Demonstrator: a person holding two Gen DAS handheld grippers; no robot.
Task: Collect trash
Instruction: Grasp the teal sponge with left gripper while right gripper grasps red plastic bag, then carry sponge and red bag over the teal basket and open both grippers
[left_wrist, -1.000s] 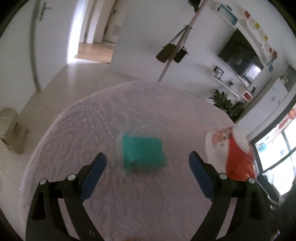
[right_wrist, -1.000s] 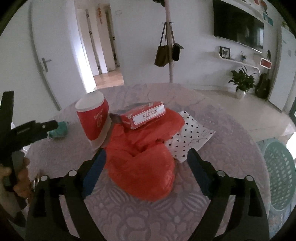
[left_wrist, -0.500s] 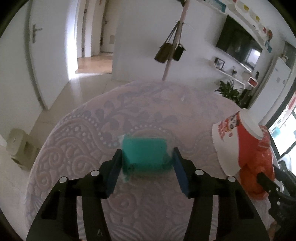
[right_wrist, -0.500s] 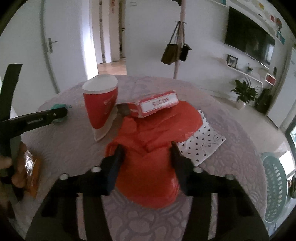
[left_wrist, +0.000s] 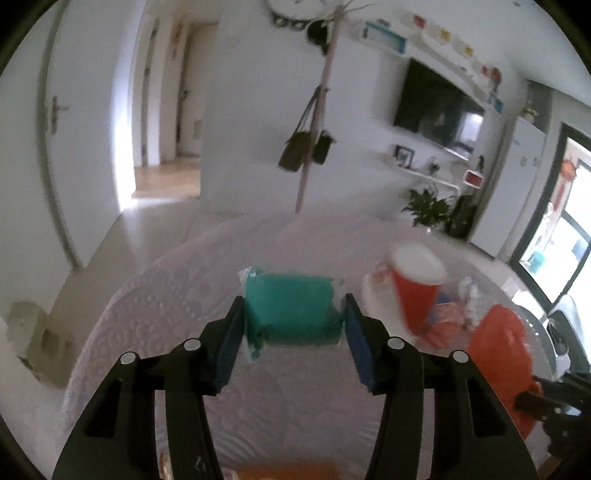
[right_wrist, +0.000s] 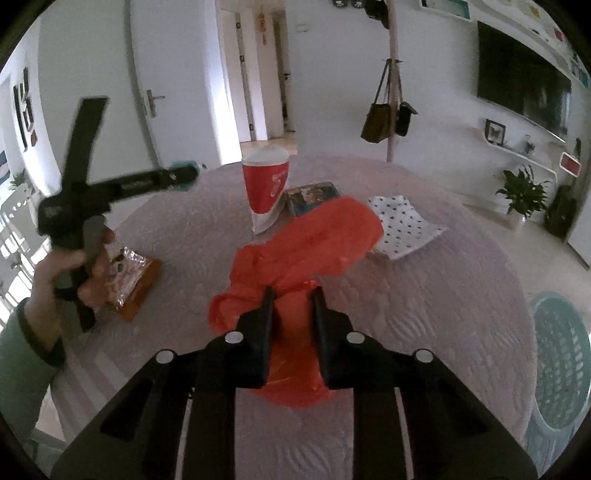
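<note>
My left gripper (left_wrist: 293, 325) is shut on a teal packet (left_wrist: 291, 310) in clear wrap and holds it lifted above the table; from the right wrist view the left gripper (right_wrist: 181, 173) shows at the left with the teal packet (right_wrist: 183, 164) at its tip. My right gripper (right_wrist: 291, 306) is shut on a red plastic bag (right_wrist: 317, 236) that lies crumpled on the table. The red bag also shows in the left wrist view (left_wrist: 498, 350). A red and white paper cup (right_wrist: 266, 184) stands upside down behind the bag.
A round table with a pale embossed cloth (right_wrist: 443, 295) carries a dark booklet (right_wrist: 312, 194), a dotted white paper (right_wrist: 402, 225) and an orange snack wrapper (right_wrist: 136, 280). A teal mesh basket (right_wrist: 561, 362) stands on the floor at the right.
My left gripper closed on the teal packet and lifted it off the table. My right gripper closed on the red bag and pulled it toward me; the box slid off the bag.
</note>
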